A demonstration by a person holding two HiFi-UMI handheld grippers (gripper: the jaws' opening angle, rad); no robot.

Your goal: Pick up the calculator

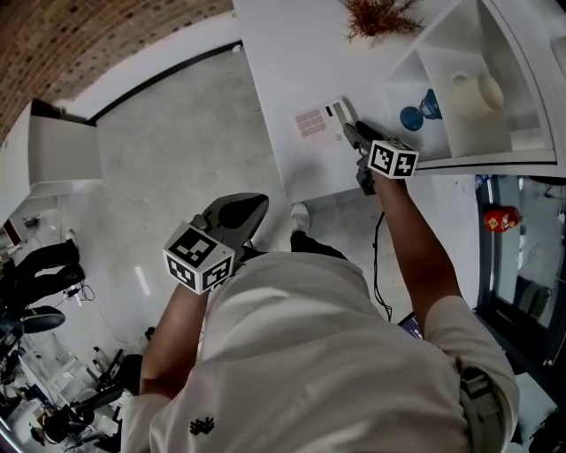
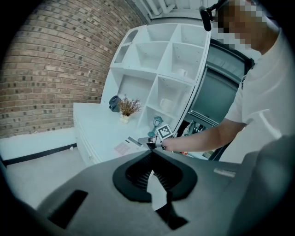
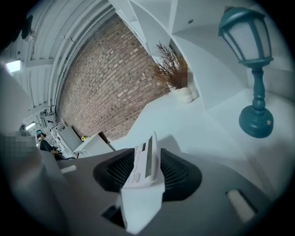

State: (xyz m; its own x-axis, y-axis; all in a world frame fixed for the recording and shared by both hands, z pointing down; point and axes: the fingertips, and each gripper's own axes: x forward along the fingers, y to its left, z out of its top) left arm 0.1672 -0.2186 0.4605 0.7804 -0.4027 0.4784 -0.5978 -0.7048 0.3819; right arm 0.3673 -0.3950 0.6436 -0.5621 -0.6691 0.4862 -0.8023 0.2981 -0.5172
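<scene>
Right gripper: tongs spread wide. The calculator stands between the ribbed pads, up on one long edge and leaning. Its keyed face is turned toward the left pad, and a clear gap shows on that side. Whether the right pad touches its back cannot be settled.

Orientation of the calculator: the long axis runs along the gripper's own line, away from the person. The keys are at the near end. The display is at the far end, its strip upright. In the head view it shows as a narrow slab carrying on from the jaw tips over the white table, near the table's front edge. Whether its lower edge rests on the table cannot be made out.

A pinkish card lies flat on the table just beside the calculator, on the side away from the shelf.

A blue lamp stands in the shelf's nearest bay, to the right of the gripper. A dried plant stands further back on the table.

Left gripper: tongs pressed together at the tips, nothing between them. It is held over the floor at the person's left side, well apart from the table, and points toward the right gripper.
</scene>
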